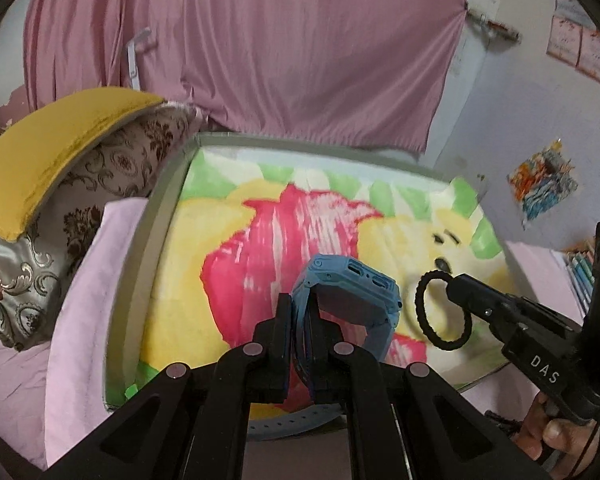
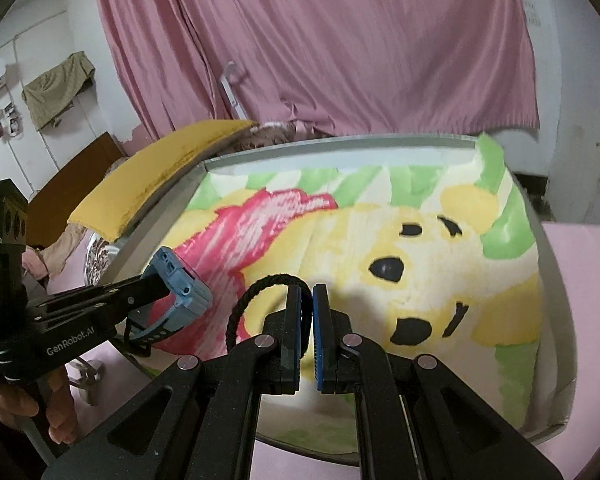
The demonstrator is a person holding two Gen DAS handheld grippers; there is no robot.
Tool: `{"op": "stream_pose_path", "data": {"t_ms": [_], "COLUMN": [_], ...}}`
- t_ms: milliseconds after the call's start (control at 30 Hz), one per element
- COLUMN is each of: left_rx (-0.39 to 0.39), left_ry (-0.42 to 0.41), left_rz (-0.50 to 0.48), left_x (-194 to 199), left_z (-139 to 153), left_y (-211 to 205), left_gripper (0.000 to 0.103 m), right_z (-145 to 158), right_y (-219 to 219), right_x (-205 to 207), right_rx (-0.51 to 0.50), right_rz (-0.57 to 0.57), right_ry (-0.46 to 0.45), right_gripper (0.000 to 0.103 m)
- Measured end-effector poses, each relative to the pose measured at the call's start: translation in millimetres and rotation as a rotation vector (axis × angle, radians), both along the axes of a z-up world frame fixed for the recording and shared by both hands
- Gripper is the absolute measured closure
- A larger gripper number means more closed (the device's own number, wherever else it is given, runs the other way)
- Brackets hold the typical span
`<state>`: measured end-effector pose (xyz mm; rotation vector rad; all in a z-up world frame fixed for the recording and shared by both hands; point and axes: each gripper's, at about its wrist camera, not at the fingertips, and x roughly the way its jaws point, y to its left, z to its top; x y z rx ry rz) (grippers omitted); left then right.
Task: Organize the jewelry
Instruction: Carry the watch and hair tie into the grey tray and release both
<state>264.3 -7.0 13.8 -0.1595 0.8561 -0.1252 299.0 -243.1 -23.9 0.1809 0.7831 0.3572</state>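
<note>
Blue plastic is what the left hand-held gripper (image 1: 300, 312) is clamping on: its jaws are squeezed nearly together on the strap of a chunky blue watch (image 1: 350, 296), with the watch body sticking up just past the fingertips. From the right wrist view the same watch (image 2: 180, 284) is hanging in the air over the left edge of the tray (image 2: 164, 208), not touching it.

The right hand-held gripper (image 2: 307, 304) is pinching a black braided hair tie (image 2: 256, 288). Its jaws are almost fully closed, just a sliver of gap showing, and the loop is poking out to the left of the fingertips. In the left wrist view the hair tie (image 1: 424, 312) is dangling as a full ring off the tip of that gripper, hovering above the tray near its right side.

The tray itself is a shallow grey-rimmed thing lined with a fluffy cloth (image 2: 380, 240) printed with a yellow bear face and a big pink patch. It's sitting on a bed with a pale pink sheet (image 1: 80, 300). A yellow cushion (image 1: 48, 152) is lying on top of a brown patterned pillow (image 1: 112, 168) just beyond the tray's far-left corner, and a pink curtain (image 2: 320, 40) is hanging behind everything.
</note>
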Motion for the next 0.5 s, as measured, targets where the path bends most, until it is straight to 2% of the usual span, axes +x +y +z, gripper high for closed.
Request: {"op": "stream_pose_path", "data": {"t_ms": [100,200,300,333,400,467,500], "left_rx": [-0.015,-0.047,-0.055,-0.054,-0.056,-0.062,-0.067], "left_ry": [0.035,0.035,0.025,0.014,-0.010,-0.054,-0.077], "left_rz": [-0.001,-0.002,-0.007,-0.012,-0.020,-0.025,-0.024], "left_x": [3,3,1,-1,-4,-12,-16], "left_z": [-3,-2,-1,0,3,10,13], "left_y": [2,5,6,5,4,3,4], "left_gripper": [0.096,0.095,0.092,0.090,0.082,0.061,0.055], "right_z": [-3,-6,-3,0,6,15,20], "right_y": [-1,1,1,0,-3,-5,-6], "right_x": [1,2,-3,-6,-14,-24,-30], "right_rx": [0.008,0.013,0.006,0.006,0.011,0.013,0.016], "right_rz": [-0.004,-0.006,-0.017,-0.020,-0.027,-0.035,-0.039], "right_ry": [0.020,0.034,0.015,0.006,-0.030,-0.078,-0.106], "right_gripper": [0.097,0.097,0.091,0.087,0.077,0.069,0.068]}}
